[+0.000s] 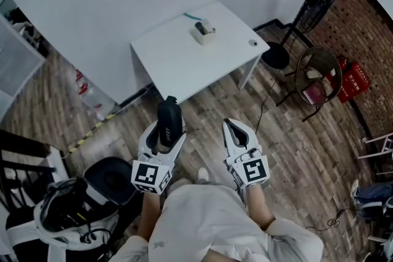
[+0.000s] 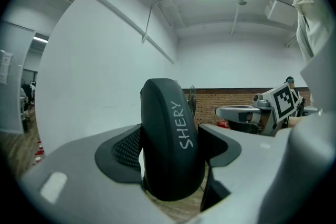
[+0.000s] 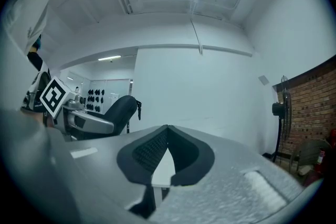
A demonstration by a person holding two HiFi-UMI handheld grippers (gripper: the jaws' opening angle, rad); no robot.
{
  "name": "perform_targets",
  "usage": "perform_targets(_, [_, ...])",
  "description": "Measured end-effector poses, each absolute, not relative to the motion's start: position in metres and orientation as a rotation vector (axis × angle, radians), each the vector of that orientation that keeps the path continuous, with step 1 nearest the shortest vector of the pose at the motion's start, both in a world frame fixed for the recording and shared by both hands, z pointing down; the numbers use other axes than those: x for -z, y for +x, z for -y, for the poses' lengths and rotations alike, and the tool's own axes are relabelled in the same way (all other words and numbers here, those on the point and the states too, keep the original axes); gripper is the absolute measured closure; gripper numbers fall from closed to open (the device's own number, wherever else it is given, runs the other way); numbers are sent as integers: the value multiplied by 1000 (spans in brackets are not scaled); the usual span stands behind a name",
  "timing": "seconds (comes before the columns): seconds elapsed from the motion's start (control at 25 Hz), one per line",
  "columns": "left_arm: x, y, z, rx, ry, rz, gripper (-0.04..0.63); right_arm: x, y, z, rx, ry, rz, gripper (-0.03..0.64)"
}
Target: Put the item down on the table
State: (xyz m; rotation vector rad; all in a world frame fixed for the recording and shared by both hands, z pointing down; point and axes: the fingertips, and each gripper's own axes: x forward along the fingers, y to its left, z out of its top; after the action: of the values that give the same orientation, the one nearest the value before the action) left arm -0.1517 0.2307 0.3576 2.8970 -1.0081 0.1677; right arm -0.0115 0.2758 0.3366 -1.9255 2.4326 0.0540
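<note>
The left gripper [image 2: 168, 150] has its jaws spread wide and clamped on a dark, rounded case [image 2: 167, 128] with "SHERY" written along its side. The case's lower end is buried between the jaws. In the head view the case is held over the wooden floor [image 1: 288, 132], on the near side of the white counter [image 1: 178, 67] and not above it. The right gripper [image 3: 167, 129], also short of the counter, has its jaws pressed together with nothing between them. Toward the counter's far side stands a small box [image 1: 204, 34]; what sits on it is too small to tell. A tiny object [image 1: 252, 43] lies by the counter's right edge.
</note>
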Motion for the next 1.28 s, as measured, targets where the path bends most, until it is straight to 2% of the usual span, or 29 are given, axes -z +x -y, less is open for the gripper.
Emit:
perform_targets(0.8, [-359, -121, -165, -153, 2898, 1037, 244, -345, 23, -209, -34, -1933, -2445, 614])
perform_targets(1.28, [-374, -93, -63, -168, 2891, 1008, 245, -354, 47, -108, -22, -1961, -2452, 614])
